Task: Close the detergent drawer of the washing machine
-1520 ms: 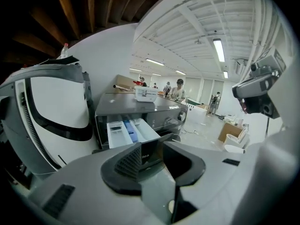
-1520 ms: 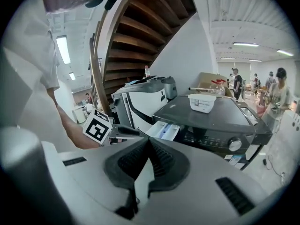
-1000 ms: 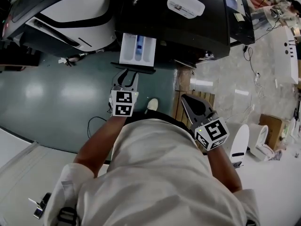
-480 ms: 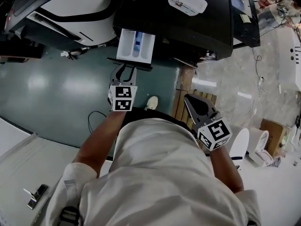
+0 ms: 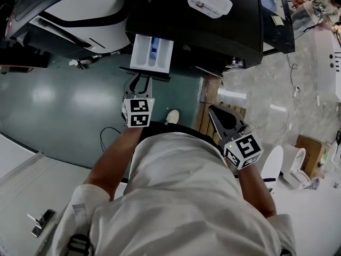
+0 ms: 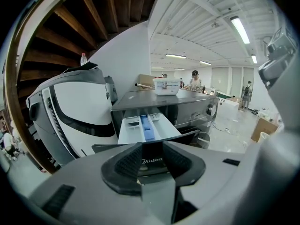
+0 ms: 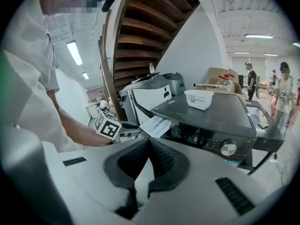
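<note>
The dark grey washing machine (image 5: 213, 33) has its white detergent drawer (image 5: 143, 53) pulled out, a blue compartment down its middle. The drawer's dark front panel (image 5: 145, 74) faces me. My left gripper (image 5: 139, 79) sits right at that panel, and its jaws are closing but still stand apart. In the left gripper view the drawer (image 6: 133, 130) lies straight ahead, and between the left gripper's (image 6: 151, 156) pads I see the panel's printed face; the pads do not press on it. My right gripper (image 5: 212, 111) hangs to the right in front of the machine (image 7: 211, 121), shut and empty (image 7: 147, 146).
A white lidded box (image 5: 209, 0) rests on the machine's top. A white and black machine (image 5: 80, 9) stands to the left. A wooden pallet (image 5: 205, 119) and a cable (image 5: 104, 137) lie on the floor. White fixtures (image 5: 277, 161) and a cardboard box (image 5: 309, 143) are at the right.
Little differs. The view has shifted slightly and the right gripper has edged a bit forward. The left gripper keeps its place at the drawer's front panel.
</note>
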`<action>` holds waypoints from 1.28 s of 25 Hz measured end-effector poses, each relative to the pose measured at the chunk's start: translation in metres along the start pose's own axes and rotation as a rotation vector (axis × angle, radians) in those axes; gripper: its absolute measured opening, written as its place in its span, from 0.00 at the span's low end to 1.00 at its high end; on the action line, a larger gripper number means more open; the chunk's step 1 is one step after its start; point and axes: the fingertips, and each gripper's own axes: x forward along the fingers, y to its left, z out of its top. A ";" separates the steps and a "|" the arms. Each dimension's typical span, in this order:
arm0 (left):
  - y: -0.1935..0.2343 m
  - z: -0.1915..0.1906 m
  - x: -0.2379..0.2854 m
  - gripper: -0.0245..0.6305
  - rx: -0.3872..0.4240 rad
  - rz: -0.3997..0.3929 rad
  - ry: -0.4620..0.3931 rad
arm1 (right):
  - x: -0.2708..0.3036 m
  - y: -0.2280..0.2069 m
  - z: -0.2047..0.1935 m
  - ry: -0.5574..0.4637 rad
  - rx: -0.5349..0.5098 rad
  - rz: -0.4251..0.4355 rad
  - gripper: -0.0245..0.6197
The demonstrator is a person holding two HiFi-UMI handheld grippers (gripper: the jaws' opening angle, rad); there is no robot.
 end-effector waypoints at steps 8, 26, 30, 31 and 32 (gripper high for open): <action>0.002 0.002 0.005 0.24 -0.008 -0.002 -0.010 | 0.001 0.000 0.003 -0.007 -0.008 -0.001 0.05; 0.006 0.013 0.020 0.24 -0.016 -0.004 -0.019 | -0.003 -0.008 0.000 -0.008 0.004 -0.016 0.05; 0.006 0.014 0.023 0.24 -0.025 -0.003 -0.021 | -0.004 -0.009 0.000 -0.016 0.003 -0.019 0.05; 0.007 0.015 0.024 0.24 -0.025 -0.003 -0.020 | -0.005 -0.010 0.000 -0.016 0.000 -0.018 0.05; 0.007 0.015 0.025 0.24 -0.025 -0.004 -0.019 | -0.005 -0.010 -0.001 -0.015 -0.002 -0.018 0.05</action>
